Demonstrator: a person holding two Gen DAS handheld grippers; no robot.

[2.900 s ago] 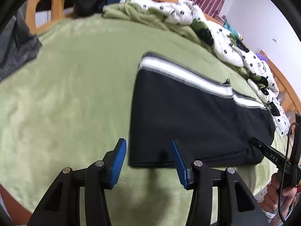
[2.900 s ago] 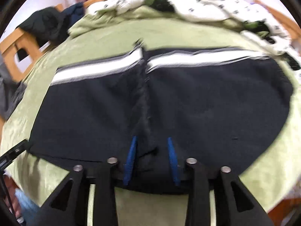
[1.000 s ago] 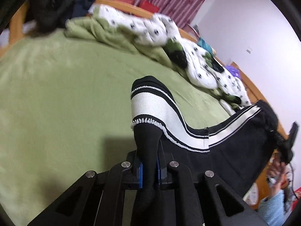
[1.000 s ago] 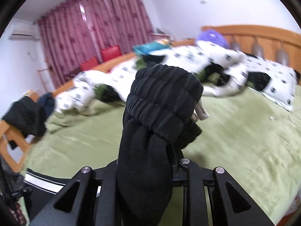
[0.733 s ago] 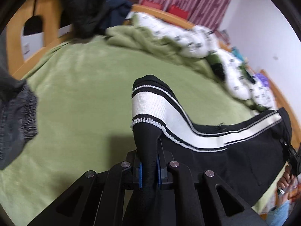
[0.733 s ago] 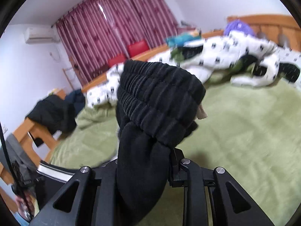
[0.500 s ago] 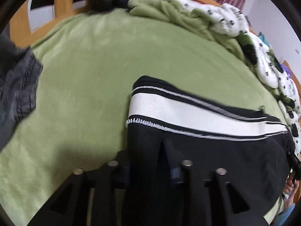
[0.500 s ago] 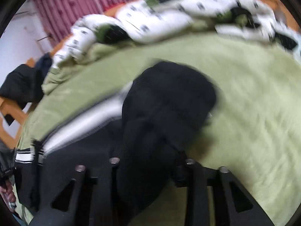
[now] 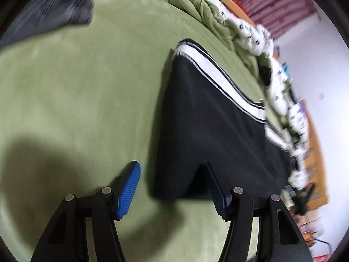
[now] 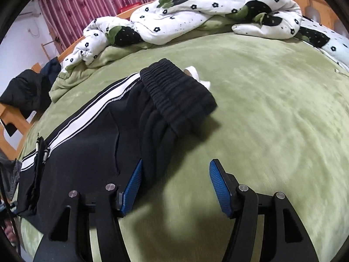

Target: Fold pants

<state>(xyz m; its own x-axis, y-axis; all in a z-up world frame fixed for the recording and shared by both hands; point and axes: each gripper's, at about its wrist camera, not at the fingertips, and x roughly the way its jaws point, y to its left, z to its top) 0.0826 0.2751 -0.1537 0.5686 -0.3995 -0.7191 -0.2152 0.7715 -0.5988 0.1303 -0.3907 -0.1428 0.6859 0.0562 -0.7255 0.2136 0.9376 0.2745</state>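
The black pants (image 9: 209, 131) with a white side stripe lie folded flat on the green bed. In the right wrist view the pants (image 10: 87, 148) show their ribbed waistband (image 10: 176, 91) turned toward the right. My left gripper (image 9: 174, 187) is open and empty, just above the near left corner of the pants. My right gripper (image 10: 174, 185) is open and empty at the near right edge of the pants, its left finger beside the cloth.
A white flowered quilt (image 10: 196, 11) lies bunched along the far side of the green blanket (image 10: 272, 109). Grey clothing (image 9: 50, 13) lies at the bed's far left corner. Dark clothes (image 10: 28, 91) hang on the wooden bed frame.
Both grippers carried the pants up and over, laid them on the bed, then opened and let go. The pants now lie flat.
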